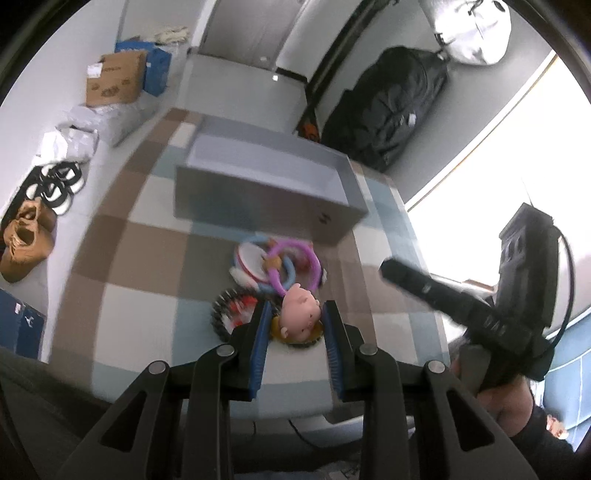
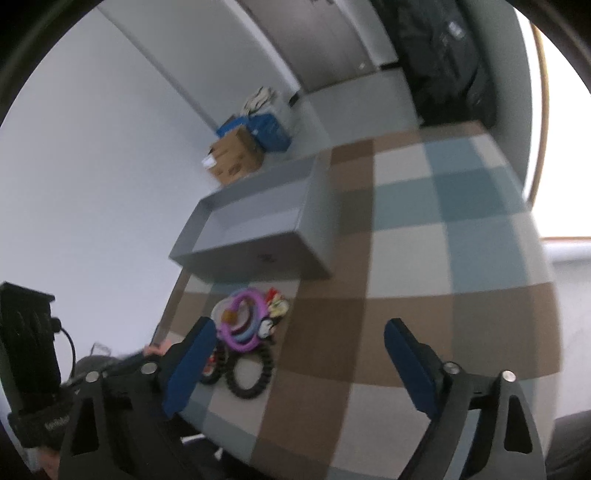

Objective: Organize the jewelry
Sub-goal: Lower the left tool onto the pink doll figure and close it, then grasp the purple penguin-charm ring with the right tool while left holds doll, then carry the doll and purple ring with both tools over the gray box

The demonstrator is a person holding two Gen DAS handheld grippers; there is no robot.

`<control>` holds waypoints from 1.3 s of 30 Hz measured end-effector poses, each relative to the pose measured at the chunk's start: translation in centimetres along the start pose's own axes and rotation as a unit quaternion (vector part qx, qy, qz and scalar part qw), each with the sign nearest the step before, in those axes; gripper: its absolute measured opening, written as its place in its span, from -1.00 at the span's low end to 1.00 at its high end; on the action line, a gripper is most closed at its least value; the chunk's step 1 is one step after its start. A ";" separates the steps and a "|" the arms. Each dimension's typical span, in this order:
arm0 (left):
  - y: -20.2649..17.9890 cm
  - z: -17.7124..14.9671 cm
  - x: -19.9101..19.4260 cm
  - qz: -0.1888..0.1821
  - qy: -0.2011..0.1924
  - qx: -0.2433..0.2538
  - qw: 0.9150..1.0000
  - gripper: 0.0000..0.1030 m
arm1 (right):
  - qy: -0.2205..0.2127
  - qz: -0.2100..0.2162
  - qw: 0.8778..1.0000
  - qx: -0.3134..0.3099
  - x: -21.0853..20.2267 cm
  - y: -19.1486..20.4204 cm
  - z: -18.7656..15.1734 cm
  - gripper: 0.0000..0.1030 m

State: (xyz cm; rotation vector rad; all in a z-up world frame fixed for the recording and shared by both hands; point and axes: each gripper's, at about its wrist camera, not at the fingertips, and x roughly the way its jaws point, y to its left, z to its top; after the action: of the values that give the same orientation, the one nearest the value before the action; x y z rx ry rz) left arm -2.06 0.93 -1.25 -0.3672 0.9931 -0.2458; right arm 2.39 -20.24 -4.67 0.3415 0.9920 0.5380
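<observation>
A pink doll-head charm point(image 1: 300, 318) on a purple band sits between the blue pads of my left gripper point(image 1: 295, 325), which is shut on it just above the checked tablecloth point(image 1: 147, 314). Behind it lies a pile of jewelry: a purple ring point(image 1: 295, 258), a blue ring point(image 1: 255, 242) and a black beaded bracelet point(image 1: 221, 317). The same pile point(image 2: 243, 325) appears in the right wrist view, beside the left pad of my right gripper point(image 2: 301, 350). That gripper is open over bare cloth. An open grey box point(image 1: 266, 199) point(image 2: 258, 236) stands behind the pile.
A black backpack point(image 1: 388, 107) and a white bag point(image 1: 472, 29) lean at the wall on the right. Cardboard and blue boxes point(image 1: 118, 74), plastic bags and shoes point(image 1: 29, 236) line the floor on the left. A bright window point(image 1: 498, 166) is at the right.
</observation>
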 end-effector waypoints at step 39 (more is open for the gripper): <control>1.6 3.5 -0.8 -0.010 -0.026 -0.010 1.000 -0.55 | -0.032 -0.013 0.998 -0.048 -1.1 4.2 2.4 -0.74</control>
State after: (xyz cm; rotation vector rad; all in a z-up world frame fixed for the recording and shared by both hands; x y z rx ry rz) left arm 0.56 3.32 0.45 -0.3997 0.9409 -0.2447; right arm 2.83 -17.48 -0.60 0.2584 0.9038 0.5465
